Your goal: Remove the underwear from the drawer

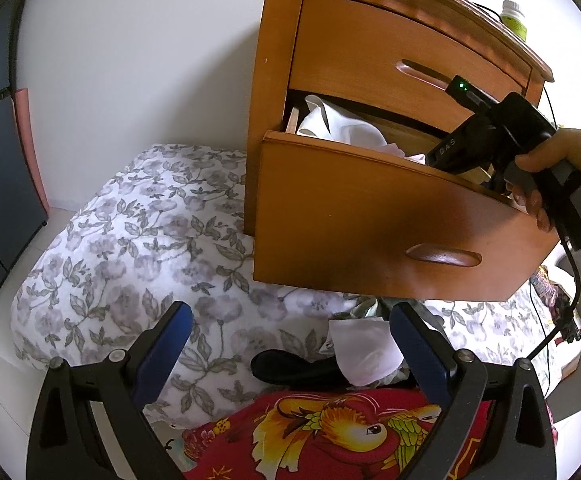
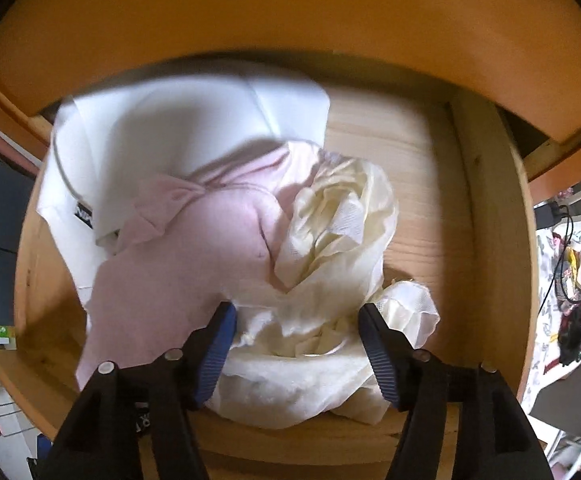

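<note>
The lower drawer (image 1: 370, 216) of a wooden nightstand stands pulled open, with white cloth (image 1: 338, 128) showing above its front. Inside the drawer (image 2: 486, 208) lie a pink garment (image 2: 194, 240), a white garment (image 2: 178, 132) behind it and cream underwear (image 2: 330, 240) piled at the front. My right gripper (image 2: 296, 314) is open and reaches down into the drawer, its blue fingers on either side of the cream pile. A hand holds the right gripper's body (image 1: 490, 136) at the drawer's top edge. My left gripper (image 1: 290, 316) is open below the drawer, holding nothing.
A bed with a grey floral quilt (image 1: 130, 240) lies under the drawer. On it rest a white garment (image 1: 362, 348), a black item (image 1: 294, 366) and a red patterned cloth (image 1: 330, 432). A bottle (image 1: 514, 20) stands on the nightstand top. Cables hang at the right.
</note>
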The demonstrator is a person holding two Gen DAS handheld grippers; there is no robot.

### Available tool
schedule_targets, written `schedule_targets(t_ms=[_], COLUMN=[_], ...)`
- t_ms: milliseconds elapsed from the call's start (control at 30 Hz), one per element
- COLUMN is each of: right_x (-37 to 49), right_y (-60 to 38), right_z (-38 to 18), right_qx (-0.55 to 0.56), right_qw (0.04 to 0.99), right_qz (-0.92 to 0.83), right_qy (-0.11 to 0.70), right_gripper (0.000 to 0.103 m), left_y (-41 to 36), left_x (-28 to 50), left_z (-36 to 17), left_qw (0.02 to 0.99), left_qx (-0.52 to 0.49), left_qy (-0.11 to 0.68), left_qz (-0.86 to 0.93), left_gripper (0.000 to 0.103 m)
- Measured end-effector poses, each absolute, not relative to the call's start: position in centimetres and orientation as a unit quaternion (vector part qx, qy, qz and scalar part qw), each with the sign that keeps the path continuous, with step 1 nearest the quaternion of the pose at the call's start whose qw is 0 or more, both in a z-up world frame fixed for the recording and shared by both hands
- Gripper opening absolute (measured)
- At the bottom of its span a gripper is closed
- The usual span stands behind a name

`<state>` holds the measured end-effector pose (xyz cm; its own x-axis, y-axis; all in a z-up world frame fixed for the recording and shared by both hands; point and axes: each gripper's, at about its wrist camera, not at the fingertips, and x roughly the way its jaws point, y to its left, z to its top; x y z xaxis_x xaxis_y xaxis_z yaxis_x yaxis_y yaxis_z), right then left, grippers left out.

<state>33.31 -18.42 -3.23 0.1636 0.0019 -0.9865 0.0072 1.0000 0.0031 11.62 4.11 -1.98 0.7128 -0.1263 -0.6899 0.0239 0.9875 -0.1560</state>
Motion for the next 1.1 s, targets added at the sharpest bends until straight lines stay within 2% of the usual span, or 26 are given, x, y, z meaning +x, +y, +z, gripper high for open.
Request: schedule_targets(t_ms=[233,300,367,467,633,1100], right_x=[33.7,33.5,33.3,32.9,32.4,30.5], right_y=[-17.7,-17.6,-17.9,-19.1,-20.7,-23.3], right_z=[-3.2,-3.3,-3.2,-3.0,-2.4,4.7], right_qx=[-0.005,-0.009,-0.013,-0.012,-0.015,-0.033], right_qw=[0.765,0.768,0.77,0.772,0.781,0.828], right_qz=[-0.006,-0.003,-0.008,-0.022,-0.042,-0.078], right_qy=[0.644,0.64,0.638,0.635,0.623,0.554], right_gripper=[0.066,0.056,0.039,0.023,0.009,0.007], left_y=[4.0,4.0,4.0,4.1,4.0,3.9], left_x=[11.8,11.7,11.7,11.7,11.8,11.7], left_z=[-2.2,-2.2,-2.2,-2.2,-2.3,-2.3], left_qw=[0.921,0.921,0.921,0.921,0.92,0.92], left_qx=[-0.067,-0.067,-0.067,-0.068,-0.067,-0.067], left_qy=[0.381,0.38,0.38,0.38,0.383,0.382], left_qz=[-0.045,-0.045,-0.045,-0.044,-0.045,-0.045], left_gripper=[0.099,0.099,0.099,0.099,0.099,0.099])
